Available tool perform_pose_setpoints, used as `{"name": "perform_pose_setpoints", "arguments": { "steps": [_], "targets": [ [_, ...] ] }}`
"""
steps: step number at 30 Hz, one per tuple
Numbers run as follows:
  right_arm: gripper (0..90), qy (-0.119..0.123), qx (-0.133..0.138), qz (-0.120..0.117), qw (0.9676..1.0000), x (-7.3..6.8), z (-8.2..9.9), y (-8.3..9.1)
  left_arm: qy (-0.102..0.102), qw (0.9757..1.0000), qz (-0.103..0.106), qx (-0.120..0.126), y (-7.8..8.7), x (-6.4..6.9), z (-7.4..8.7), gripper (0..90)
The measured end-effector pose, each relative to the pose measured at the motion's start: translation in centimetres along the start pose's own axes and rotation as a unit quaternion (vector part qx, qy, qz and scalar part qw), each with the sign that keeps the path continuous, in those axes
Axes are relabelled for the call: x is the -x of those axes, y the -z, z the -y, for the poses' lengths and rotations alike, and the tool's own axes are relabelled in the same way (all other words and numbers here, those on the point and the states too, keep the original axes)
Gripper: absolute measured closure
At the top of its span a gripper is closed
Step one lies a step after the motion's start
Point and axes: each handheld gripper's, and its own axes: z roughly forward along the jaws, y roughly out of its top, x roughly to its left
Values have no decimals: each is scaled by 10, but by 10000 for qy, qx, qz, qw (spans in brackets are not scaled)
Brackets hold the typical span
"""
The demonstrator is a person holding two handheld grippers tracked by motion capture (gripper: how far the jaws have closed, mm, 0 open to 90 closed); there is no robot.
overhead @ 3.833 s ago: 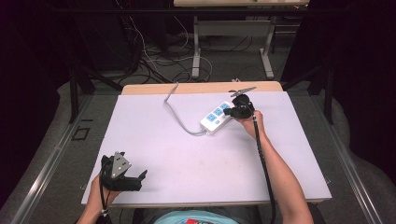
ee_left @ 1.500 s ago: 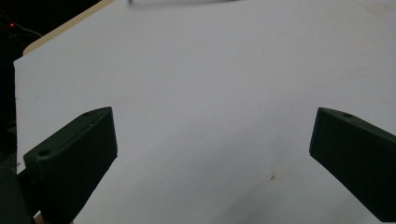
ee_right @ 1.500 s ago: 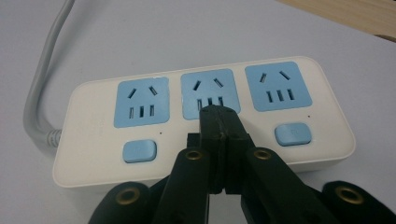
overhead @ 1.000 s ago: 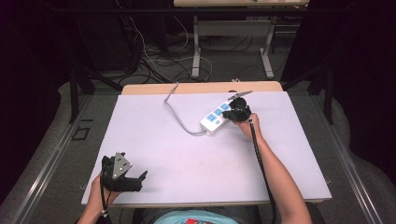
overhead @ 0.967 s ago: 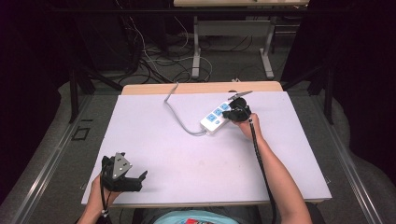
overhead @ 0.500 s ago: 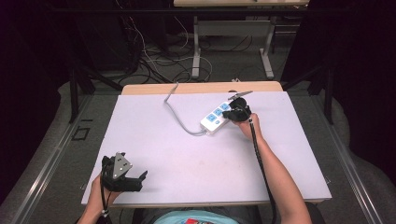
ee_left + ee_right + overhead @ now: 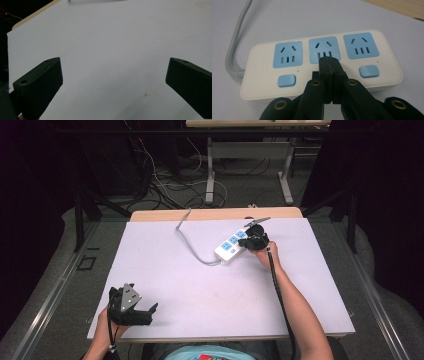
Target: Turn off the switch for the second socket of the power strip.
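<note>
**Closed jaw tips over the middle switch of a power strip**

The right forearm reaches diagonally up the table (image 7: 210,290), wrist bent slightly, and carries the right hand-held gripper (image 7: 254,240) at about one o'clock from the table's middle. Its two black jaws are clenched together with nothing between them, their joined tip sitting over the middle of the power strip (image 7: 322,62), just below the centre socket and between the two visible switches; whether the tip presses the plastic I cannot tell. The strip is a rounded white plastic block, smooth and glossy, with three pale blue square socket faces and blue oblong rocker buttons. A grey round cable (image 7: 192,245) leaves its end and curves off toward the far table edge at twelve o'clock.

The left hand holds the left hand-held gripper (image 7: 131,307) at about seven o'clock, near the front edge, pointing right across the matt white sheet. Its blocky, ribbed black jaws stand wide apart, released, over bare surface
</note>
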Motion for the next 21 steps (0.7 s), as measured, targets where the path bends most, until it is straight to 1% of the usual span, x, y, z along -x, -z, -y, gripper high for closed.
{"name": "perform_pose_setpoints", "arguments": {
  "steps": [4, 7, 9, 10, 11, 14, 16, 18, 19, 21],
  "targets": [
    [900, 54, 7, 46, 10000, -1, -1, 0, -14, 10000, 31, -43, 1, 0, 0, 8],
    [900, 91, -4, 77, 9999, -2, -1, -1, -9, 10000, 2, -1, 0, 0, 0, 8],
    [900, 123, -1, 70, 9999, -2, -2, -1, -8, 10000, 19, -41, 1, 0, 0, 8],
    [900, 163, 49, 77, 9998, -2, -1, -1, -10, 10000, 10, -32, 1, 0, 0, 8],
    [900, 203, -4, 114, 9997, -3, -2, -1, -8, 10000, 19, -42, 1, 0, 0, 8],
    [900, 206, -7, 124, 9997, -3, -2, -1, -16, 10000, 29, -45, 1, 0, 0, 8],
    [900, 203, -23, 123, 9997, -4, -2, -1, -11, 10000, 5, 4, 0, 0, 0, 9],
    [900, 208, -29, 128, 9997, -4, -2, -1, -7, 10000, -7, 2, 0, 0, 0, 8],
    [900, 171, -20, 127, 9998, -5, -2, -1, -10, 10000, -13, -7, 1, 0, 0, 8],
    [900, 191, -21, 133, 9997, -4, -2, -1, -19, 10000, 11, -46, 1, 0, 0, 8]
  ]
}}
